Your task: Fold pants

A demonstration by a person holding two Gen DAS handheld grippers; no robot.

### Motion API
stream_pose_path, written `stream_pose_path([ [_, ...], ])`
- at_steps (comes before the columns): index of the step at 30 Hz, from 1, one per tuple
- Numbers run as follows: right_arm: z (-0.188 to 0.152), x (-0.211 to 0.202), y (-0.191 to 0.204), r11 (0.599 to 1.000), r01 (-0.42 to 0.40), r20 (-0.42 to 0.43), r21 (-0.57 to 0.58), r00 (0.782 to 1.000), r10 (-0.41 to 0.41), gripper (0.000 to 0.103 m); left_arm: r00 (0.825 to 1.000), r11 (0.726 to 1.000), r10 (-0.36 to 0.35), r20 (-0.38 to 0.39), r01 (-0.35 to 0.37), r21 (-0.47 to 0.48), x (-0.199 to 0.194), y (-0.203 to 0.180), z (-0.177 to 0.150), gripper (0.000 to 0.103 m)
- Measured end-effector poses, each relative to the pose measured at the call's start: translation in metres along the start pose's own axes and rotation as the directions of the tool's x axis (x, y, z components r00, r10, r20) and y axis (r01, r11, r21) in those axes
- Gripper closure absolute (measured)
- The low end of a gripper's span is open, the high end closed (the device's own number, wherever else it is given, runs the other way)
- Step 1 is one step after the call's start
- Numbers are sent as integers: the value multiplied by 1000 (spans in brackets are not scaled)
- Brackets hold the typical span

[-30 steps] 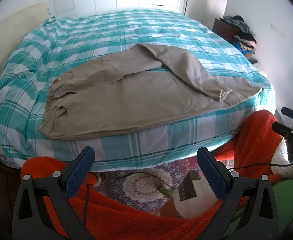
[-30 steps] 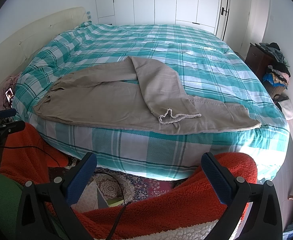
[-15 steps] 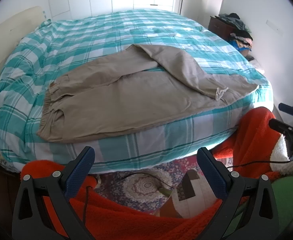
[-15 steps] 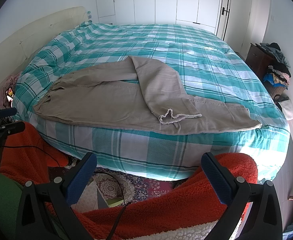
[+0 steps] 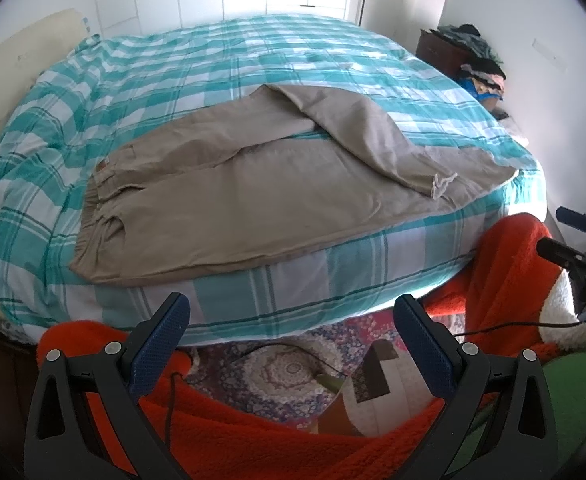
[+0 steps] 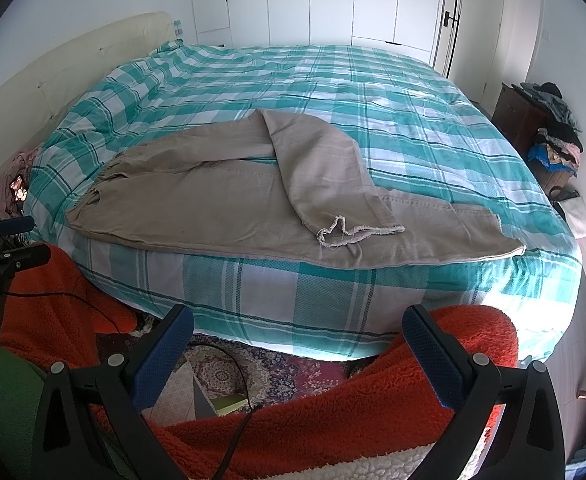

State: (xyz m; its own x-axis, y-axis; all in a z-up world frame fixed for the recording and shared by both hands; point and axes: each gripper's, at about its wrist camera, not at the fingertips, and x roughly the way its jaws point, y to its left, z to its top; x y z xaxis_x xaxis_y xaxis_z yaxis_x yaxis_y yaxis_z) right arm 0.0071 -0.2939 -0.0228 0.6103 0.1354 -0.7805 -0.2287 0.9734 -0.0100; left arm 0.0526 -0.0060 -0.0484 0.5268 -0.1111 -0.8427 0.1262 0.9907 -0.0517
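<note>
Looking from the left wrist, the beige cotton pants (image 5: 253, 200) lie along the near edge of the teal-checked bed (image 5: 253, 60), one leg flopped across the other toward 2 o'clock; folding looks barely begun. The left gripper (image 5: 291, 314) gapes wide, empty.

From the right wrist, the right gripper (image 6: 298, 326) is likewise wide and empty, white wardrobe doors (image 6: 333, 0) at 12 o'clock.

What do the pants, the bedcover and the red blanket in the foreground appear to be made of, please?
The pants look like a matte woven cotton or linen: beige, soft creases, a frayed raw hem. The bedcover seems a light woven cotton, with a printed or woven teal and white check and fine wrinkles. The red blanket looks like a fluffy synthetic fleece with a nubby pile.
</note>
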Motion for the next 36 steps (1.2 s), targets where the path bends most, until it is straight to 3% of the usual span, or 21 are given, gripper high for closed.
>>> stream_pose_path([
  [18, 0, 8, -3, 1000, -4, -12, 7, 1000, 4, 0, 1000, 1000, 6, -3, -6, 10, 2, -2, 0, 1],
  [24, 10, 7, -4, 1000, -3, 12, -27, 1000, 3, 0, 996, 998, 64, 66, -64, 2, 3, 14, 12, 1],
  [29, 19, 8, -22, 1000, -9, 49, 28, 999, 8, 0, 991, 996, 85, 107, -87, 16, 13, 24, 34, 1],
  [36, 35, 26, -24, 998, -54, 54, 13, 997, 54, 0, 988, 986, 156, -2, -156, -55, 53, 39, 55, 1],
])
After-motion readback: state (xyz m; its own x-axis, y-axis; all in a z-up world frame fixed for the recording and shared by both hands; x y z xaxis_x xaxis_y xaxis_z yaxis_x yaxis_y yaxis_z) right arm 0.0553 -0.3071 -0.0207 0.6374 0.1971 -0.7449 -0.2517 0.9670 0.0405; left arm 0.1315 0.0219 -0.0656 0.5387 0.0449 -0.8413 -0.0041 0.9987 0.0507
